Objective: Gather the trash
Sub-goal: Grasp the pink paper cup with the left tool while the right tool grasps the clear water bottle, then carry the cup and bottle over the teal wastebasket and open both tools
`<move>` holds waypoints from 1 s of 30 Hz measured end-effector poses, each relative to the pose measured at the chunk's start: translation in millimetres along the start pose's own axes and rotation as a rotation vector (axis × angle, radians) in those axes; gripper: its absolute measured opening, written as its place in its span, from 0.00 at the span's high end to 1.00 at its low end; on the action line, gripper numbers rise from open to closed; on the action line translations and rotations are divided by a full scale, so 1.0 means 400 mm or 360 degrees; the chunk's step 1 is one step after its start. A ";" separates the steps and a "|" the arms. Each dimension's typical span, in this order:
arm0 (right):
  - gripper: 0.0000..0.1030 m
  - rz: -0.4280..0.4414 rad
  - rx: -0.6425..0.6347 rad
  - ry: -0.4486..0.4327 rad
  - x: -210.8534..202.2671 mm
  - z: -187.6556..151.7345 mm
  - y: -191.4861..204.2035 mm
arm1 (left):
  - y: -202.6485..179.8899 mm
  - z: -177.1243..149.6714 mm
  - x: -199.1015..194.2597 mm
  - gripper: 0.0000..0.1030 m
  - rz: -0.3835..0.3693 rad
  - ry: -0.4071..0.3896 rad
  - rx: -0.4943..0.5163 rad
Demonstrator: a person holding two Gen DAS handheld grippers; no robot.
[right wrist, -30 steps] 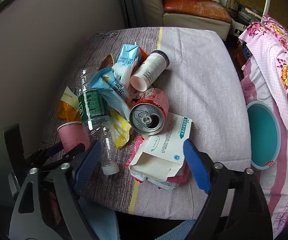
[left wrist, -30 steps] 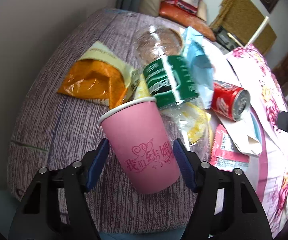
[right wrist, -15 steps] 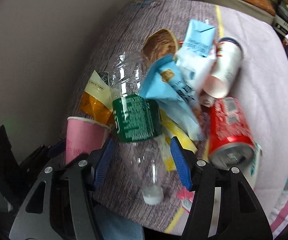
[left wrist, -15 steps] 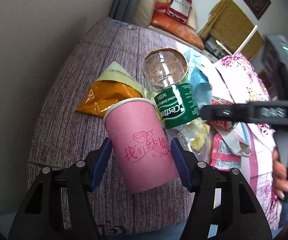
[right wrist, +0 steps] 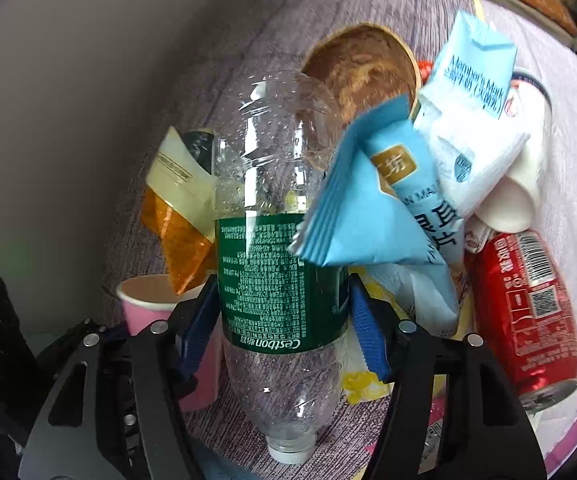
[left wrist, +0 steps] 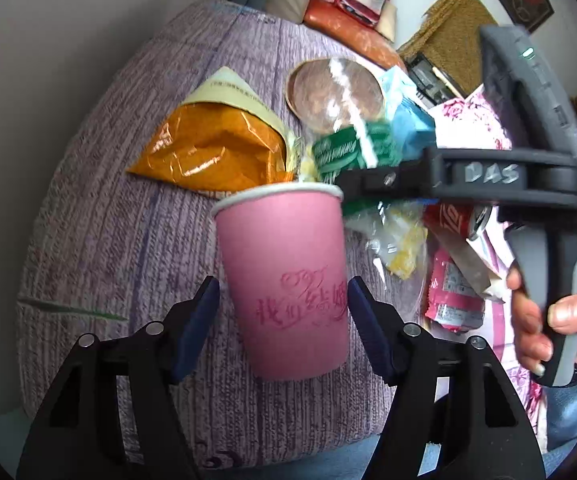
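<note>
Right wrist view shows the right gripper (right wrist: 284, 320) clasping the plastic bottle (right wrist: 280, 240) at its green label amid the table's litter, so lifting could drag off the overlapping blue wrapper (right wrist: 364, 216), while the left gripper (left wrist: 284, 320) grips the pink cup (left wrist: 288, 276), a crushable thing.

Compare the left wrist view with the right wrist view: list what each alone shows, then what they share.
Only the left wrist view shows the person's right hand on its handle and the left gripper around the pink cup. Only the right wrist view shows the bottle's white cap and the white paper cup. Both show the clear bottle, orange wrapper, red can and pink cup.
</note>
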State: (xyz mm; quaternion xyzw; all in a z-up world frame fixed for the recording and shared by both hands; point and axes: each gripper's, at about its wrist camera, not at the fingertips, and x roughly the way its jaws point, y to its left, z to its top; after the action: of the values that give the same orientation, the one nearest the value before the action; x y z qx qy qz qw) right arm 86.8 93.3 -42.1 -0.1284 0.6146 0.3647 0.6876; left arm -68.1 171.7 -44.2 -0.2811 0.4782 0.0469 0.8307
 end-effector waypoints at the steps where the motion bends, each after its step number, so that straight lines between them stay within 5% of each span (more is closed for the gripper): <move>1: 0.42 0.0005 0.0001 -0.0028 -0.015 -0.005 0.002 | -0.008 -0.004 -0.003 0.42 0.0003 -0.0008 0.0010; 7: 0.42 0.0099 0.0069 -0.0198 -0.139 -0.039 -0.024 | -0.060 0.021 -0.048 0.44 0.0058 -0.0073 0.0056; 15: 0.42 0.0170 0.0201 -0.0495 -0.340 -0.095 -0.127 | -0.159 0.041 -0.173 0.44 0.0021 -0.0249 0.0212; 19: 0.42 0.0182 0.0280 -0.0595 -0.415 -0.136 -0.203 | -0.239 0.070 -0.171 0.43 -0.0041 -0.0235 0.0301; 30: 0.42 -0.0087 0.0715 -0.0868 -0.591 -0.374 -0.525 | -0.556 0.125 -0.042 0.43 -0.0197 -0.0107 0.0656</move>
State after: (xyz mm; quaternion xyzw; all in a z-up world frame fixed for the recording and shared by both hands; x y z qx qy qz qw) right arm 117.9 -228.8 91.0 0.1119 0.4696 0.2228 0.8470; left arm 38.4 14.4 82.8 -0.1325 0.4317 -0.0935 0.8873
